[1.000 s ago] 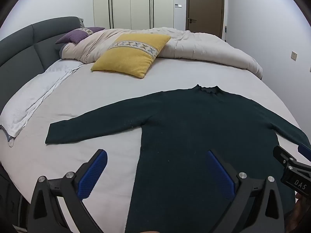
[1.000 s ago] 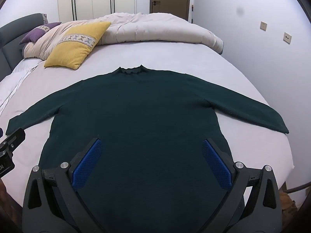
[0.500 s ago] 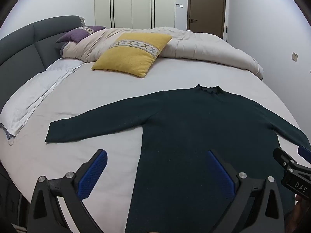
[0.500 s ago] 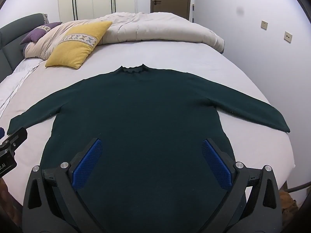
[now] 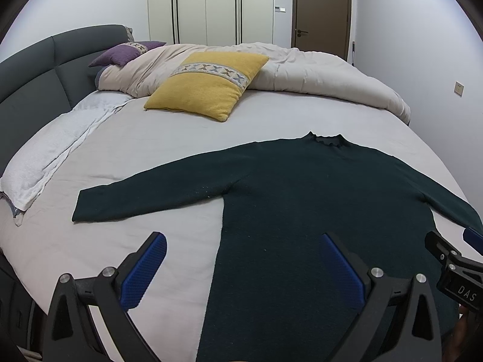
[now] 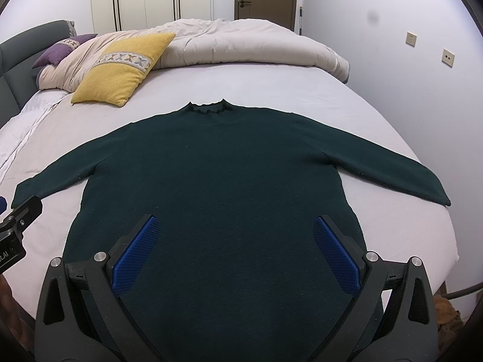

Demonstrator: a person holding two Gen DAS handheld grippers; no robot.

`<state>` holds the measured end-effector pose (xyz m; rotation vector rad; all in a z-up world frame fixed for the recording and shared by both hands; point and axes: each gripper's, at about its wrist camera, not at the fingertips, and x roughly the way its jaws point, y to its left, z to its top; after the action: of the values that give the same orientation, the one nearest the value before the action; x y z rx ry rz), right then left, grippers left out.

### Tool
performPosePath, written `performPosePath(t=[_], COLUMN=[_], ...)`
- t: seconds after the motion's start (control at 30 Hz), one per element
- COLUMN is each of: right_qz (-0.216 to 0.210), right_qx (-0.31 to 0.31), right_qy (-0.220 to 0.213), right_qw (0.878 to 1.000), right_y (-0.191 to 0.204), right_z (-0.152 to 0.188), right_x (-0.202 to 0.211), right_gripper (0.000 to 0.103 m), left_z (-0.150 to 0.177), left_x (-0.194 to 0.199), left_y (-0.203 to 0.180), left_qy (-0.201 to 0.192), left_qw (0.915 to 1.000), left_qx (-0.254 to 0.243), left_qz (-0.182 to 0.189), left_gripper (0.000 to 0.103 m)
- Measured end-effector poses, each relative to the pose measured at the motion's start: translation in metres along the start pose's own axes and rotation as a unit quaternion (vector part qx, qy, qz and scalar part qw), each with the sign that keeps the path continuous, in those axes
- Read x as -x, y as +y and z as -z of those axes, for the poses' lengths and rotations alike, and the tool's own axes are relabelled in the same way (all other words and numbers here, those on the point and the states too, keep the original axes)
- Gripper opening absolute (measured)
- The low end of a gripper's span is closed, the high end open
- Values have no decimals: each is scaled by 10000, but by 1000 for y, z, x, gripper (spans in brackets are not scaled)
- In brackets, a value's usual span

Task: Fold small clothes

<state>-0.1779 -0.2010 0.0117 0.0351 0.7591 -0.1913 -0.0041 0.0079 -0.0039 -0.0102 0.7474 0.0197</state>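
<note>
Two pillows [image 5: 208,86] and duvet [image 6: 247,42] lie beyond the sweater [image 6: 229,187].

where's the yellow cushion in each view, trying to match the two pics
Left wrist view: the yellow square cushion with a patterned band sits upper centre, leaning on the beige duvet.
Right wrist view: the same cushion sits upper left.
Shared landmark: the ruffled collar of the dark green knit sweater.

Dark green sweater [image 6: 217,181]; yellow pillow [image 5: 208,87] with cross-patterned band; purple cushion [image 5: 123,54]; blue fingers [image 6: 335,253]
</note>
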Motion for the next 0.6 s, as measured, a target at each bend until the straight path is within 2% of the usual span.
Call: performPosePath(t=[0.6], right_qz=[-20], right_qx=[2], right_qy=[36], right_qw=[10000], right_y=[0], right_z=[0], right_x=[-2], right_gripper=[103], left_z=[-1], left_x=[2], left_y=[-1], left_qy=[2], left_qw=[10000], left_qx=[4], left_qz=[-4], left_gripper=[103])
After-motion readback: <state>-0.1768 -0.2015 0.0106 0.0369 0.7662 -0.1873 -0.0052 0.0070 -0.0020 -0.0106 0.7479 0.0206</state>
